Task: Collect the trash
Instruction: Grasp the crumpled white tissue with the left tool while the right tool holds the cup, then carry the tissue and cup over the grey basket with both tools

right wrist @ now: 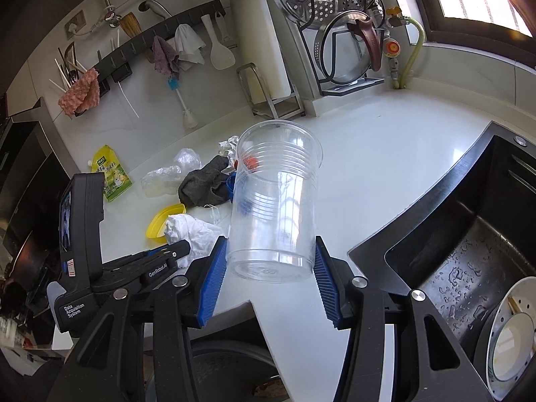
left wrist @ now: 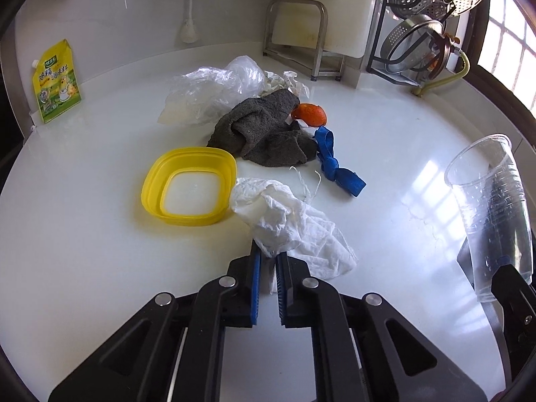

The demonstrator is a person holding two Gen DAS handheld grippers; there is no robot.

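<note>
The left gripper (left wrist: 268, 261) pinches a corner of the white paper (left wrist: 294, 224). Its two blue pads (left wrist: 256, 288) sit close together with the paper squeezed between them. The rest of the paper lies crumpled on the white counter (left wrist: 100, 234), just past the fingertips.

The right gripper (right wrist: 270, 261) holds a clear cup (right wrist: 274, 201). The blue pads (right wrist: 214, 278) press on both sides of the cup near its bottom. The cup is above the counter edge and its open mouth points away from the camera. In the left view the cup (left wrist: 492, 211) shows at the far right, well apart from the paper.

The paper touches the yellow lid (left wrist: 189, 189), which lies flat to its left. Behind the paper is a gray cloth (left wrist: 264, 130) in a heap. A blue strap (left wrist: 335, 164) lies just right of the cloth. An orange thing (left wrist: 310, 114) sits at the cloth's far right corner, touching it. A clear plastic bag (left wrist: 214, 90) lies behind the cloth on the left. Some more crumpled white paper peeks out behind the cloth.

A yellow pouch (left wrist: 57, 80) leans on the wall, far left of the cloth. A metal rack (left wrist: 298, 33) stands against the wall behind the cloth. The dark sink (right wrist: 469, 234) is to the right of the cup.
</note>
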